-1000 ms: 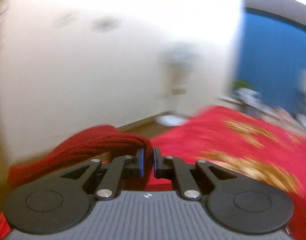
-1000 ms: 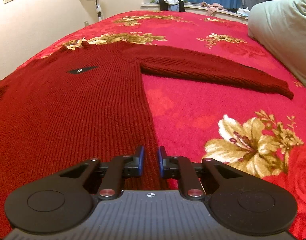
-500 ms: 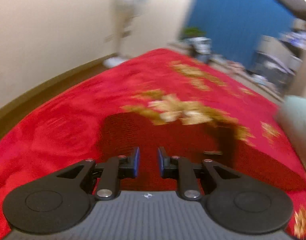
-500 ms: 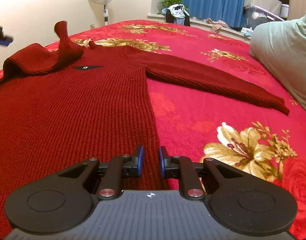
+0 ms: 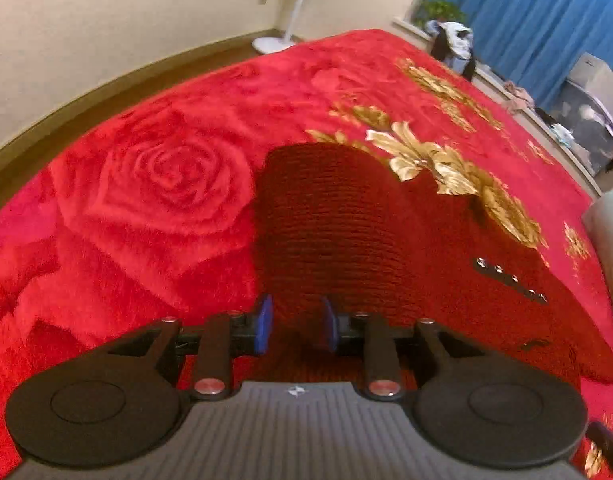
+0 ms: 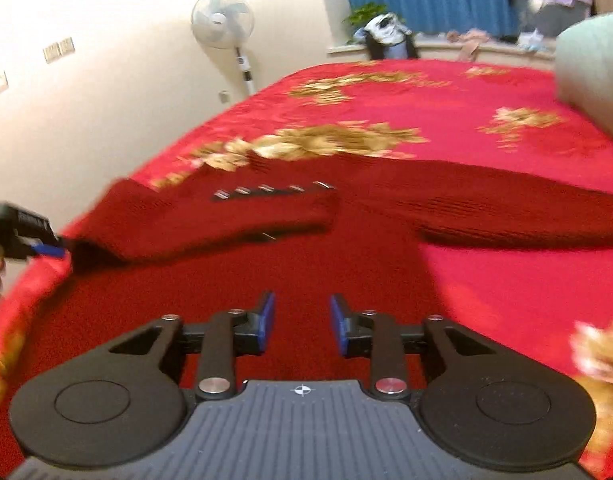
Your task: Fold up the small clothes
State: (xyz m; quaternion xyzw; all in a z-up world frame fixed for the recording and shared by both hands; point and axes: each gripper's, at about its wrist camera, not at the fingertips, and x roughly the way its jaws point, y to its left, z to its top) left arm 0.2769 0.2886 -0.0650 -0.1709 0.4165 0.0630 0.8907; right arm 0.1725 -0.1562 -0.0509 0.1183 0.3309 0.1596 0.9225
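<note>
Left sleeve [image 6: 210, 220] is folded in across the sweater [image 6: 306, 280] chest, its cuff end lying toward 3 o'clock of the body in the right wrist view; the step in hand looks like letting that sleeve go and moving to the other one. To do it well: let the cloth settle flat before drawing away, lift clear rather than drag, so the fold is not pulled back open. Left gripper [image 5: 296, 324]: fingers opening, partly apart, knit below them but nothing pinched between. Right gripper [image 6: 302, 322]: fingers opening too, partly apart, hovering over the lower body of the sweater, empty. Right sleeve [image 6: 526, 216] lies stretched out toward 3 o'clock on the bed [image 6: 486, 96], not yet folded; likely the next grab, best taken near the cuff. Sweater: dark red ribbed knit, thick and limp, spread front-up on a bright red blanket with gold flowers. A dark strip with small pale marks [image 6: 272, 191] sits near the collar, at 12 o'clock of the folded sleeve. Colours are close, so edges read poorly.
</note>
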